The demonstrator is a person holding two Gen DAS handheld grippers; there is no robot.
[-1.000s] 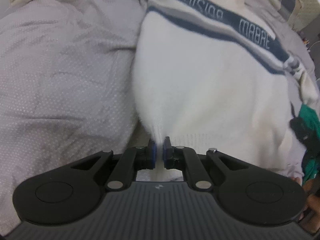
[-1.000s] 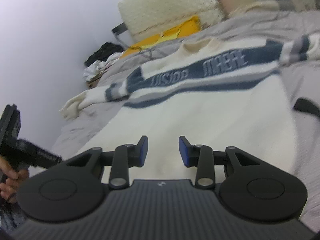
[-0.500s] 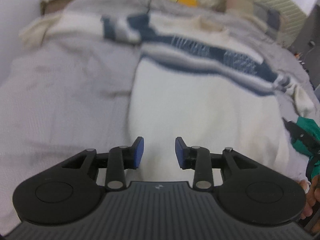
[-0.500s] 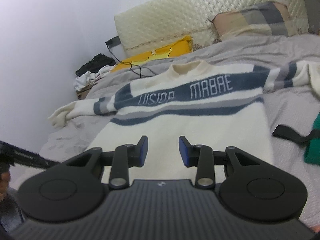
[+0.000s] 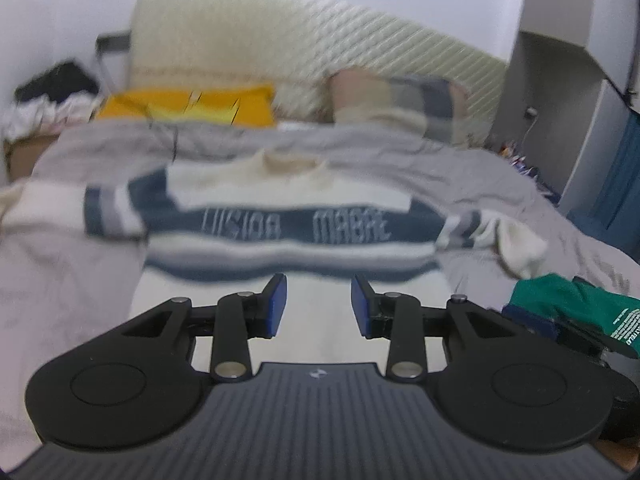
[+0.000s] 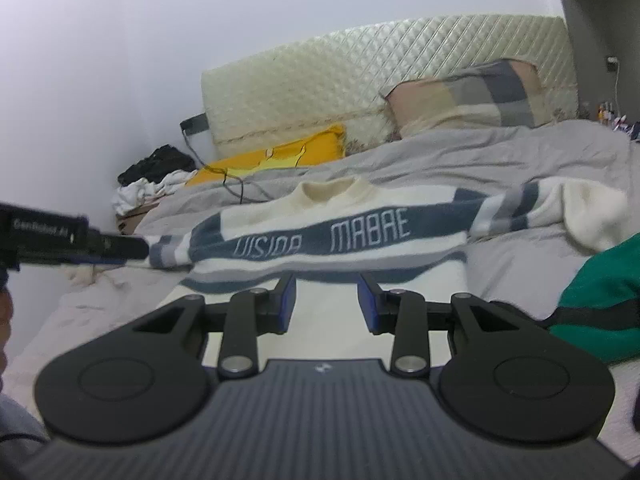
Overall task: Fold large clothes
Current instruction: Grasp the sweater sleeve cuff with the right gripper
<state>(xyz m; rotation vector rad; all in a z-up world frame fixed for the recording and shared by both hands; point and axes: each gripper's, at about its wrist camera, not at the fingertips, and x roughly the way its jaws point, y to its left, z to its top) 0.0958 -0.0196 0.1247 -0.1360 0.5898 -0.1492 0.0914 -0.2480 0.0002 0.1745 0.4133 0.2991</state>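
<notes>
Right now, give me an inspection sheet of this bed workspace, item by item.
Surface: grey bedspread, rumpled.
Job's things: cream sweater with navy lettered band, flat, front up, sleeves spread.
Clutter: green garment at right; yellow pillow; plaid pillow; pile of clothes by the wall.
Grippers: left gripper just opened, empty; right gripper open, empty, both above the sweater.
Cables: black cable across the yellow pillow.
Surroundings: quilted headboard, white wall.
</notes>
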